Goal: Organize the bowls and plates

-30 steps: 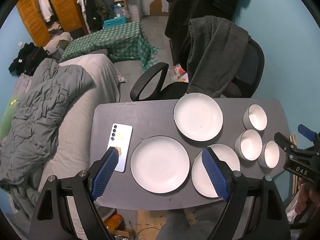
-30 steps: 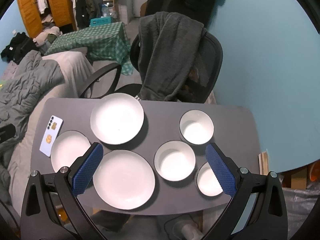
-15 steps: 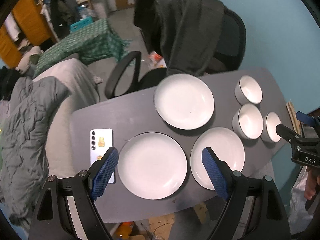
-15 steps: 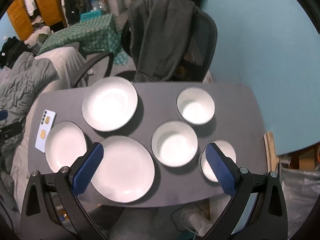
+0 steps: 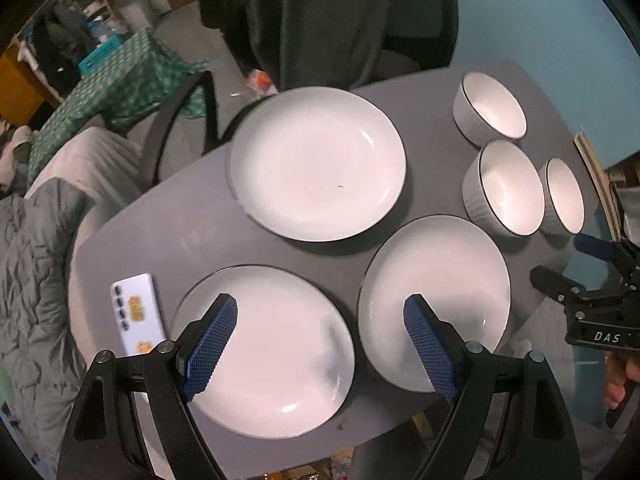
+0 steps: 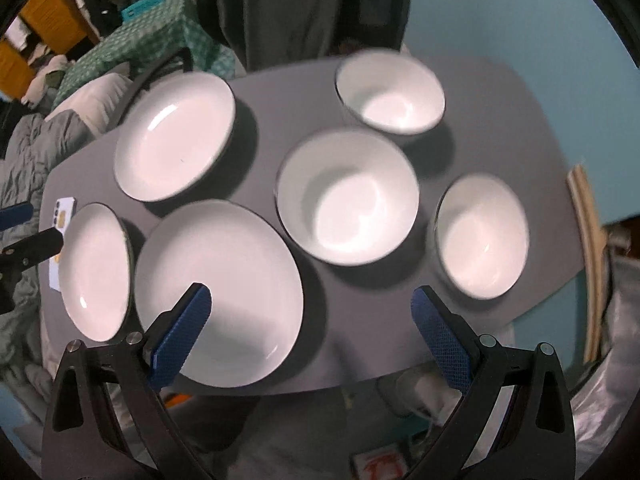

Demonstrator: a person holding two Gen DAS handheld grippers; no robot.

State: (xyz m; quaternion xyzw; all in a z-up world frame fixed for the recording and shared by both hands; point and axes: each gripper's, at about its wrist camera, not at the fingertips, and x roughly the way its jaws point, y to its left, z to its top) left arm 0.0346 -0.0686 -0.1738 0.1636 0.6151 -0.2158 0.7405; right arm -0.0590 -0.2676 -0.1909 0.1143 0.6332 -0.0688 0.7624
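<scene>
Three white plates lie on the grey table (image 5: pixel 192 220): a back plate (image 5: pixel 318 162), a front-left plate (image 5: pixel 264 352) and a front-right plate (image 5: pixel 434 300). Three white bowls stand at the right: a back bowl (image 5: pixel 490 110), a middle bowl (image 5: pixel 506 188) and an outer bowl (image 5: pixel 562 196). My left gripper (image 5: pixel 320 320) hangs open over the two front plates, holding nothing. My right gripper (image 6: pixel 312 300) is open above the table's front edge, between the front-right plate (image 6: pixel 220 292) and the outer bowl (image 6: pixel 482 234). The middle bowl (image 6: pixel 348 196) sits straight ahead of it.
A white phone (image 5: pixel 138 314) lies at the table's left end. Behind the table stands an office chair with a dark garment (image 5: pixel 332 20) draped over it. A bed with a grey duvet (image 5: pixel 36 280) is at the left. Wooden strips (image 6: pixel 588 240) lean past the right edge.
Both grippers have come down closer to the table and forward, so plates and bowls look larger. Nothing on the table has shifted. Both stay open.
</scene>
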